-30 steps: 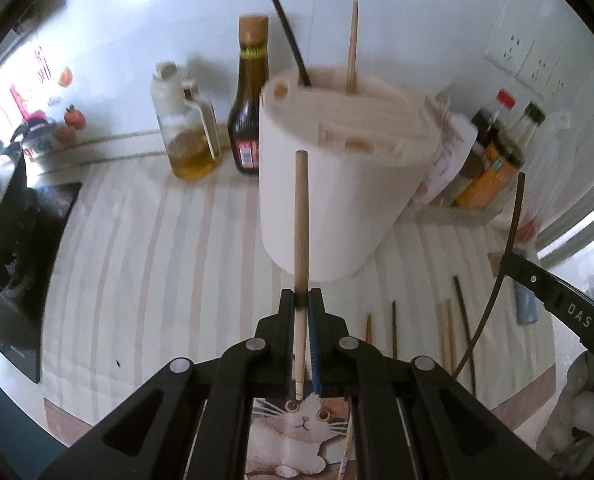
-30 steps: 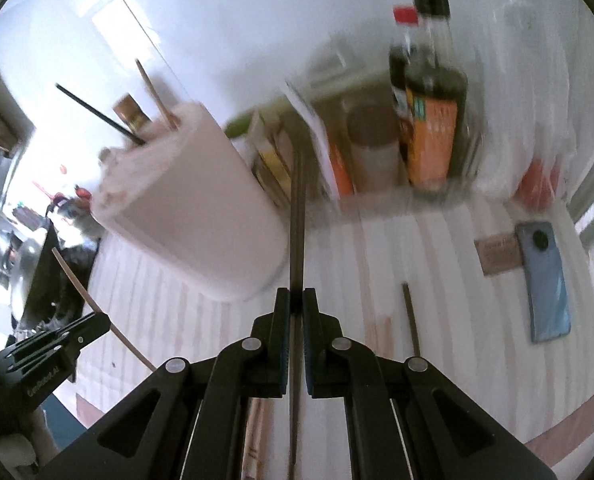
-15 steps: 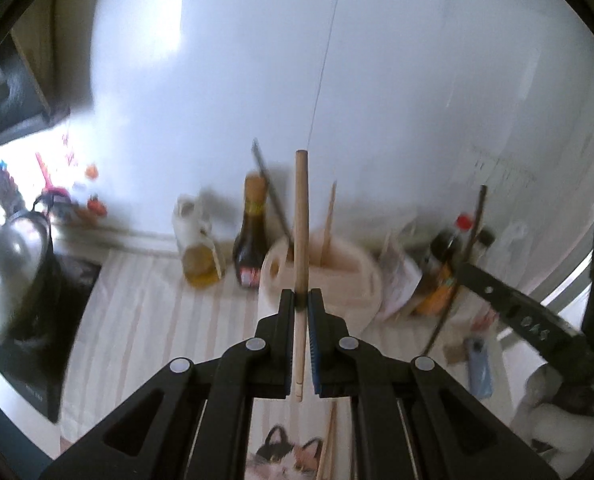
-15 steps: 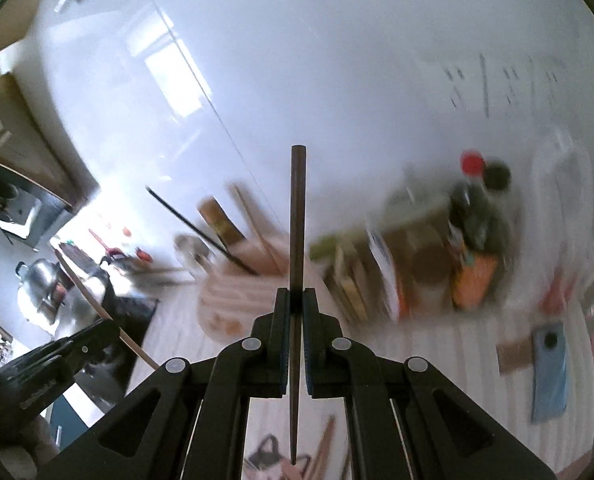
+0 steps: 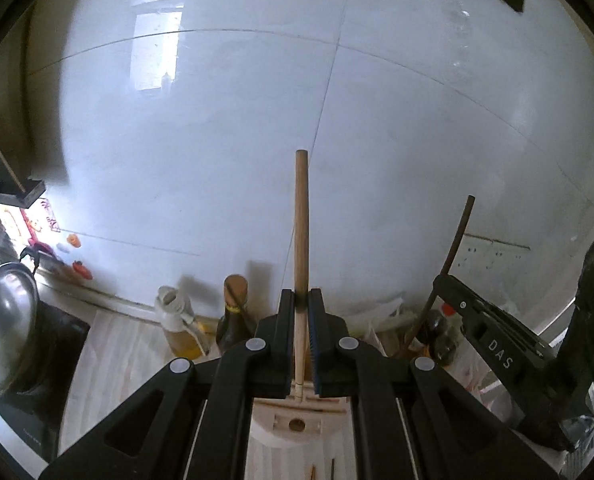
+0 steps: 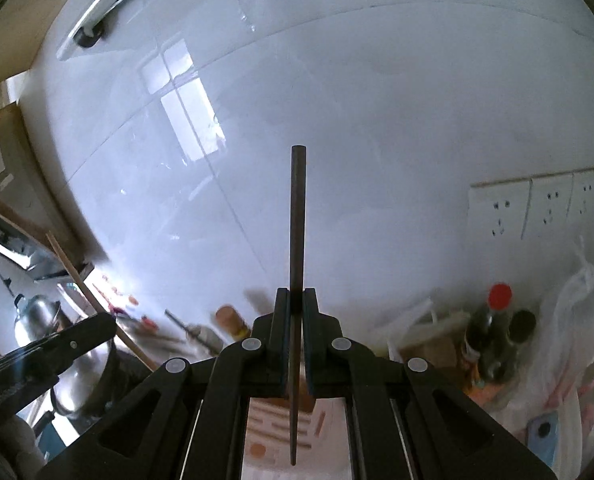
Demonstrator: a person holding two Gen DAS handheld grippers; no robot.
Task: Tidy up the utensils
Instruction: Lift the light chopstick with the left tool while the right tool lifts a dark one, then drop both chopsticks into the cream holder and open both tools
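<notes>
Both tools look the same: the left matte black plastic gripper (image 5: 301,300) and the right matte black plastic gripper (image 6: 295,300) have blue inner pads, round silver screws and triangular cut-outs.

Tan chopstick (image 5: 301,224), dark chopstick (image 6: 297,232)

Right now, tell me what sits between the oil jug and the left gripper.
In the left wrist view, a dark sauce bottle with a brown cap stands between the oil jug and the left gripper.
</notes>
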